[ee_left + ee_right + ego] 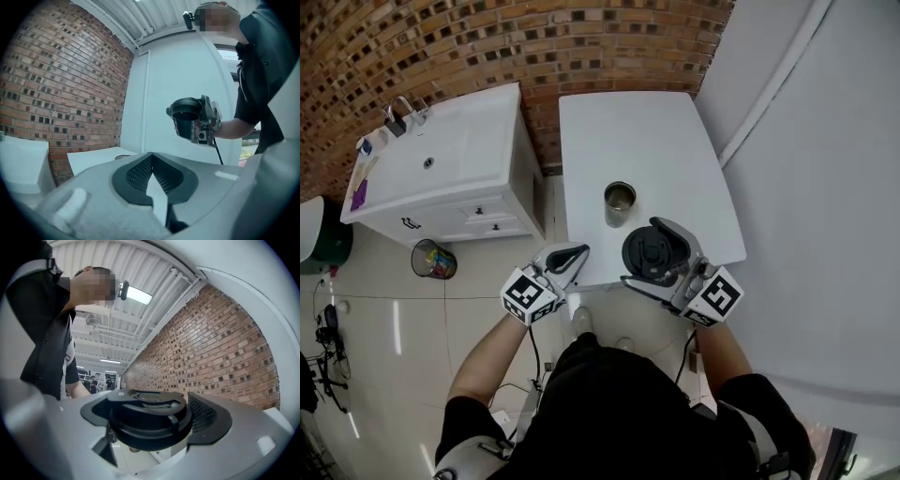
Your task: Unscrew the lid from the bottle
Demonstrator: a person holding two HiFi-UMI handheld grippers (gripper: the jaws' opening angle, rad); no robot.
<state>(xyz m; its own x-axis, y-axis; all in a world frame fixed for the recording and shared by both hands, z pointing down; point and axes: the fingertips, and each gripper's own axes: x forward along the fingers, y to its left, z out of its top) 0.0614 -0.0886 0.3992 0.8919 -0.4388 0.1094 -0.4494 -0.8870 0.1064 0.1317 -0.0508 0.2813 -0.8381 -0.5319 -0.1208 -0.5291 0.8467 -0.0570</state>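
An open steel bottle [620,202] stands upright near the front of the small white table [628,131], with no lid on it. Its black lid [649,251] is off and held in the air over the table's front edge, with my right gripper [656,255] shut on its sides. The right gripper view shows the lid [149,414] filling the gap between the ribbed pads [207,414]. My left gripper [575,253] hovers just left of the table's front corner, shut and empty. In the left gripper view its jaws [151,174] meet, and the lid [184,110] is seen beyond them.
A white vanity [478,187] with a sink and faucet [401,114] stands left of the table, with a narrow gap between them. A wire wastebasket [434,260] sits on the tiled floor in front of it. A brick wall runs behind; a white wall closes the right side.
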